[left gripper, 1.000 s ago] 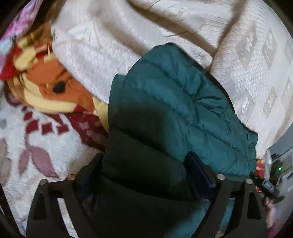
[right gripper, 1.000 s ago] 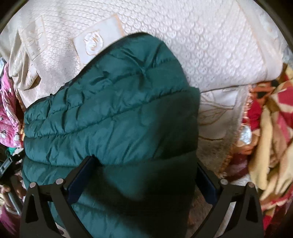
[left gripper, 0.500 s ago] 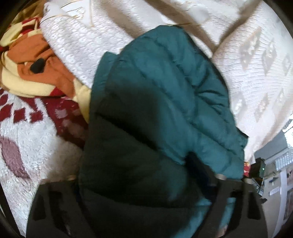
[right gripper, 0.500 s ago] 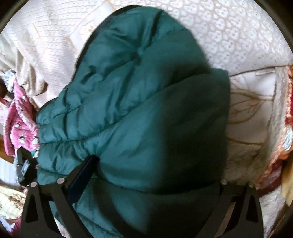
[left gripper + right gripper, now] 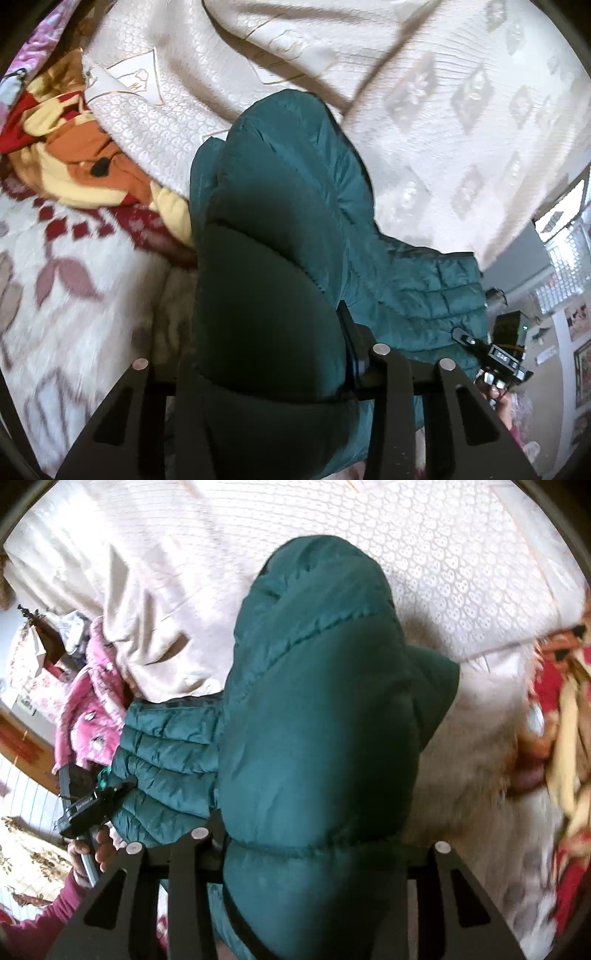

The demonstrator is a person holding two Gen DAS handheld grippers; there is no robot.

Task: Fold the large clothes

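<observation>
A teal quilted puffer jacket [image 5: 295, 166] lies on the bed, and a thick fold of it is gathered up in both grippers. In the left wrist view the left gripper [image 5: 266, 332] has its jaws closing, and the padded fabric bulges over both fingers, squeezed between them. In the right wrist view the same jacket [image 5: 314, 609] fills the right gripper [image 5: 314, 830], whose jaws are also closing and pinch a puffy fold. Its right finger is hidden under the fabric. The jacket's quilted body [image 5: 166, 757] hangs between the two grippers.
A cream patterned bedspread [image 5: 443, 110] lies beyond the jacket. An orange, yellow and red blanket [image 5: 74, 166] and a white floral blanket [image 5: 74, 277] lie to the left. A pink garment [image 5: 92, 701] sits at the bed's edge. The person's hand [image 5: 99, 849] holds the other gripper's handle.
Both pairs of jaws have narrowed from wide apart to pinching the jacket. Both grippers have risen, and the jacket has been lifted and bunched into a taller, narrower fold.
</observation>
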